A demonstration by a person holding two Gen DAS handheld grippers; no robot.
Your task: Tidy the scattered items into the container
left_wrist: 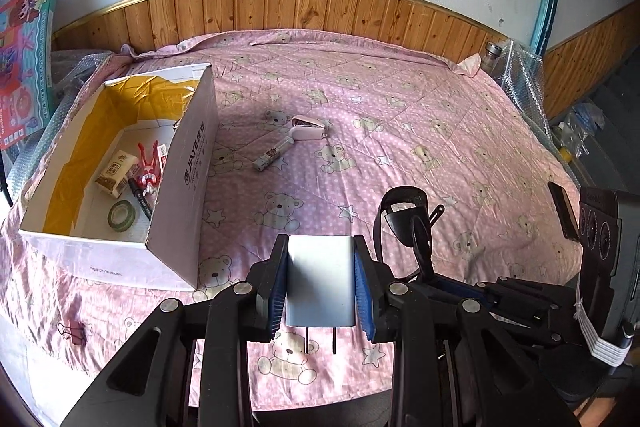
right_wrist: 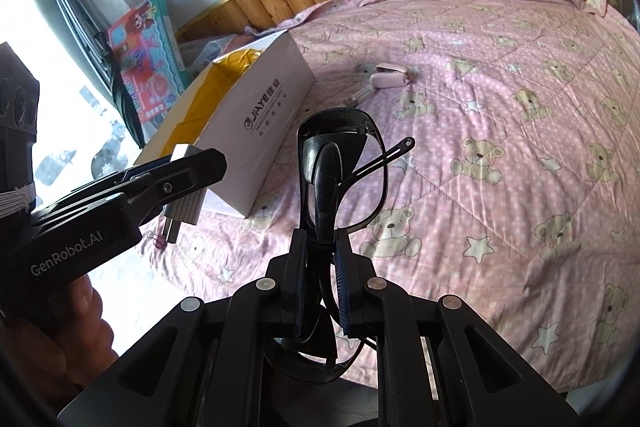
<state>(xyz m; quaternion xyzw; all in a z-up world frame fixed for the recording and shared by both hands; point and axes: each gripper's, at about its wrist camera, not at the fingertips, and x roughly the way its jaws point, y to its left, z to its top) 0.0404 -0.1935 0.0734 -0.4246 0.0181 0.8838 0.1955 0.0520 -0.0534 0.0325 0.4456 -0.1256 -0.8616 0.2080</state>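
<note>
My left gripper [left_wrist: 321,247] is shut on a white plug charger [left_wrist: 320,283], prongs pointing down, held above the pink bedspread just right of the white cardboard box [left_wrist: 188,187]. The box holds a tissue pack, a red toy, a marker and a tape roll [left_wrist: 121,215]. My right gripper [right_wrist: 320,239] is shut on black glasses [right_wrist: 340,163], lifted off the bed; they also show as the glasses [left_wrist: 404,211] to the right in the left wrist view. The left gripper with the charger [right_wrist: 186,195] appears at the left of the right wrist view. A pink stapler [left_wrist: 308,129] and a small tube [left_wrist: 272,157] lie mid-bed.
A binder clip [left_wrist: 74,331] lies on the bedspread near the front edge, left of my left gripper. A wooden panel wall [left_wrist: 320,11] runs behind the bed. A toy carton [left_wrist: 24,67] leans at the far left, bubble wrap and a jar [left_wrist: 494,57] at the right.
</note>
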